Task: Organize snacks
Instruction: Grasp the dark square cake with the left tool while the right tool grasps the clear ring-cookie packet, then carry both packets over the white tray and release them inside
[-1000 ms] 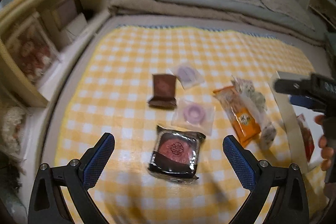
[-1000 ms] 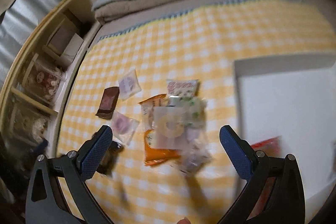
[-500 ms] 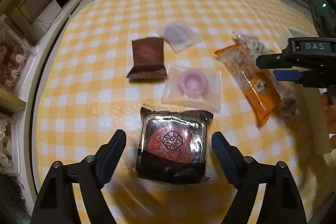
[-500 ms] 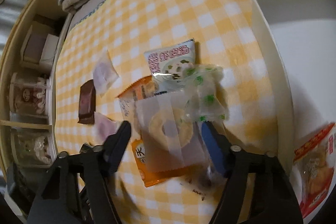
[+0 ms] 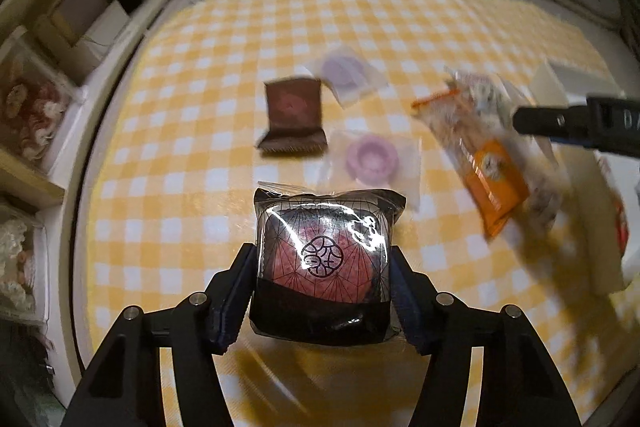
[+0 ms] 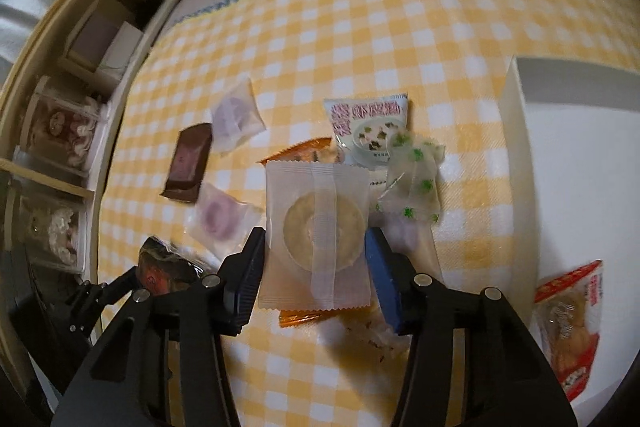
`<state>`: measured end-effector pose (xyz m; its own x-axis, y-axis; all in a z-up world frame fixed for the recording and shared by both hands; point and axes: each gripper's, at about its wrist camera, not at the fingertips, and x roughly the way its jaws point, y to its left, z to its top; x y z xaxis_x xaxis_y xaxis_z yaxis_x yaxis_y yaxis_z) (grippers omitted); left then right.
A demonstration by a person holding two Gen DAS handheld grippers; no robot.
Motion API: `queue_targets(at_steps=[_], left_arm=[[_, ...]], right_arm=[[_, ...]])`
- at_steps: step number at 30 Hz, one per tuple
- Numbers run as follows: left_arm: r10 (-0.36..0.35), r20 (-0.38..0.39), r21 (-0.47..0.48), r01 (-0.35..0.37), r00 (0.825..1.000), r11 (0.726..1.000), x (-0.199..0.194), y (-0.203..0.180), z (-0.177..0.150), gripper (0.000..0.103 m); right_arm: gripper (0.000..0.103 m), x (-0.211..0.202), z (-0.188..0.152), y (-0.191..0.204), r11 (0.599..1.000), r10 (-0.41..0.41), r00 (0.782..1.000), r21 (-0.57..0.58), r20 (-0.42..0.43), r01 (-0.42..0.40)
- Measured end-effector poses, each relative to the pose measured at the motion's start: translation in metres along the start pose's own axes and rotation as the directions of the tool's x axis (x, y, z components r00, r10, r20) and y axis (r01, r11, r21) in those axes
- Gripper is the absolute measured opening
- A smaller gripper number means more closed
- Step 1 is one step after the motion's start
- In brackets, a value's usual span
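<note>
Both tools have come down onto the snacks and drawn their blue pads in from wide apart a second ago. Left tool (image 5: 324,291) is closing, its pads against both sides of a black-wrapped red cake (image 5: 326,259) resting on the yellow checked cloth (image 5: 200,131). Right tool (image 6: 316,263) is closing too, pads at either edge of a clear-wrapped pale round biscuit (image 6: 318,227) lying atop an orange packet (image 6: 298,315).

Only the left view shows the brown packet (image 5: 294,115) and two purple sweets (image 5: 370,157) squarely ahead. Only the right view shows the white tray (image 6: 580,187) holding a red packet (image 6: 568,323), plus a green-spotted wrapper (image 6: 416,183) and a soup sachet (image 6: 368,127) just beyond the biscuit.
</note>
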<state>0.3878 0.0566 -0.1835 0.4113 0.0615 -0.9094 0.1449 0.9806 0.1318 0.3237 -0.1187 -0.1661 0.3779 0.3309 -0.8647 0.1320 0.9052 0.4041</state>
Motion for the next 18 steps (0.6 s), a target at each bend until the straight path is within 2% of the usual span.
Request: queue_targets(at_steps=[10, 18], left_arm=[[-0.026, 0.161, -0.123, 0.047, 0.987, 0.991, -0.074, 0.008, -0.014, 0.061], [-0.035, 0.237, -0.147, 0.071, 0.971, 0.987, -0.127, 0.001, -0.030, 0.061]], right_arm=[[0.051, -0.057, -0.010, 0.012, 0.994, -0.006, 0.989, -0.105, 0.148, 0.022], [0.051, -0.101, -0.025, 0.016, 0.983, -0.020, 0.972, -0.173, 0.235, 0.062]])
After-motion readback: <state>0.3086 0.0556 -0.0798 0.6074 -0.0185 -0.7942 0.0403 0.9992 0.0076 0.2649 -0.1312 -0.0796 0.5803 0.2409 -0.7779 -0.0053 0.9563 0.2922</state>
